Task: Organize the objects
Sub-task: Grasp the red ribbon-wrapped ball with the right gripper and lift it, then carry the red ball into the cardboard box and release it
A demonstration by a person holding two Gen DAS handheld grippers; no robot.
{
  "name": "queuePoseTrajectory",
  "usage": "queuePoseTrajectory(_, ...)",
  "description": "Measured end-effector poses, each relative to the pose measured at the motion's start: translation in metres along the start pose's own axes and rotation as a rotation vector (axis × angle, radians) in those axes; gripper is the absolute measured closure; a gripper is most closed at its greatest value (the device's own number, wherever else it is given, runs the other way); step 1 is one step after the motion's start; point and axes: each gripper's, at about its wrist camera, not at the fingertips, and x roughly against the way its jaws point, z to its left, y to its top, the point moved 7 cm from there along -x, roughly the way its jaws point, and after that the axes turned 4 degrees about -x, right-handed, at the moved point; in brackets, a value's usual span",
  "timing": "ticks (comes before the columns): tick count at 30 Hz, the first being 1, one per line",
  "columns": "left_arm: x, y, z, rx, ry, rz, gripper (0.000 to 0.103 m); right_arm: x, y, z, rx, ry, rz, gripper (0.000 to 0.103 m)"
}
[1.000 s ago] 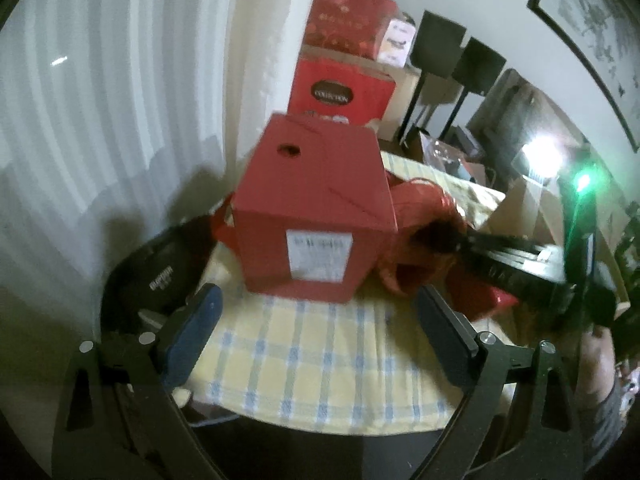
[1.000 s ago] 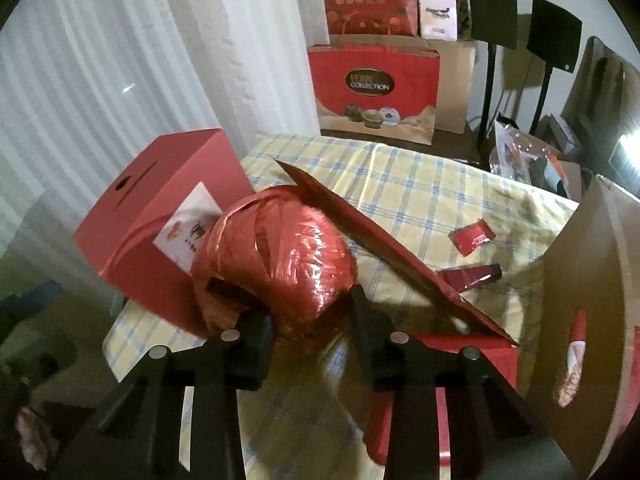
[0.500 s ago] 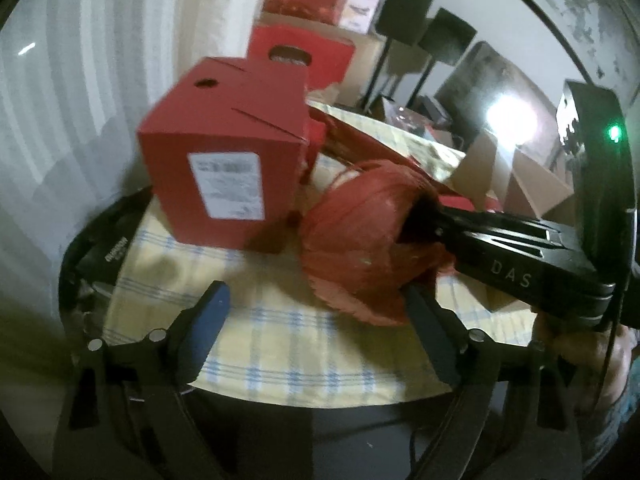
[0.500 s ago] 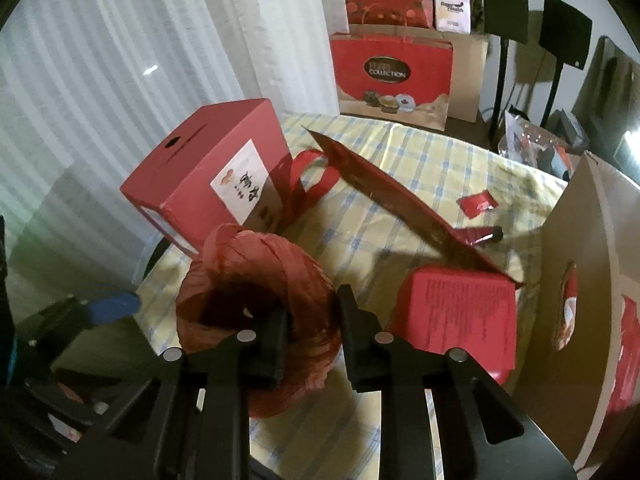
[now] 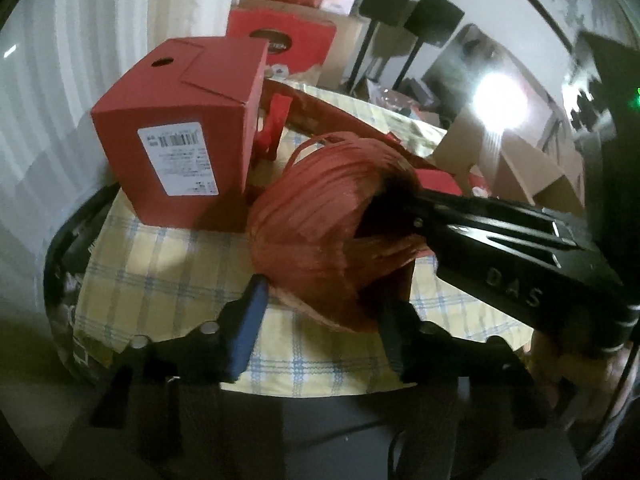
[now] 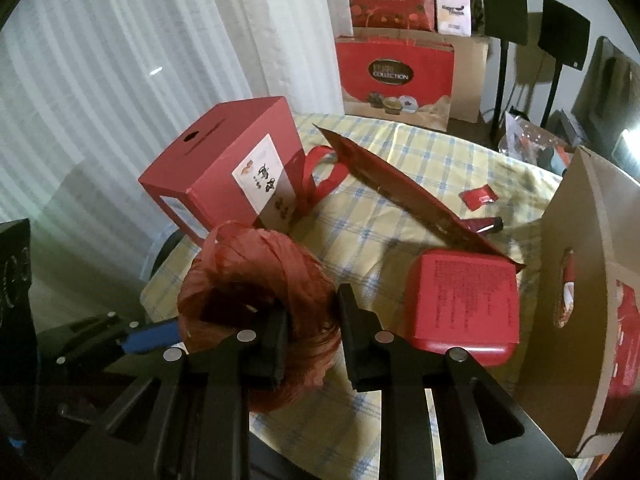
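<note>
**Red raffia roll caught between two grippers**

The right gripper [image 6: 310,334] is clamped on the rim of the red raffia roll [image 6: 256,304], one finger inside its hollow core, the other outside. The left gripper [image 5: 320,320] is closing around the roll's lower side, its blue pad [image 5: 248,320] at the wrap. The roll sits near the table's [image 6: 400,200] front edge, its core opening tilted up toward the right gripper. Just behind it stands a closed red carton [image 6: 224,176]; a shut red box [image 6: 464,300] lies to the right.
</note>
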Motion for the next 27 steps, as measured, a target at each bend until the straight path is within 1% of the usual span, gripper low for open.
queuePoseTrajectory(5,0.001,0.001,-0.002,-0.011,0.009,0.000,0.059,0.003,-0.002,-0.001,-0.002,-0.004,-0.004,0.081)
queuePoseTrajectory(12,0.010,0.010,-0.013,-0.037,0.008,-0.031,0.059,0.021,0.002,-0.009,-0.013,-0.008,-0.038,0.081)
queuePoseTrajectory(21,0.017,0.030,-0.044,-0.094,-0.015,-0.065,0.059,0.053,0.011,-0.029,-0.030,-0.032,-0.099,0.081)
queuePoseTrajectory(27,0.019,0.044,-0.075,-0.145,-0.033,-0.087,0.059,0.079,0.015,-0.049,-0.052,-0.058,-0.143,0.081)
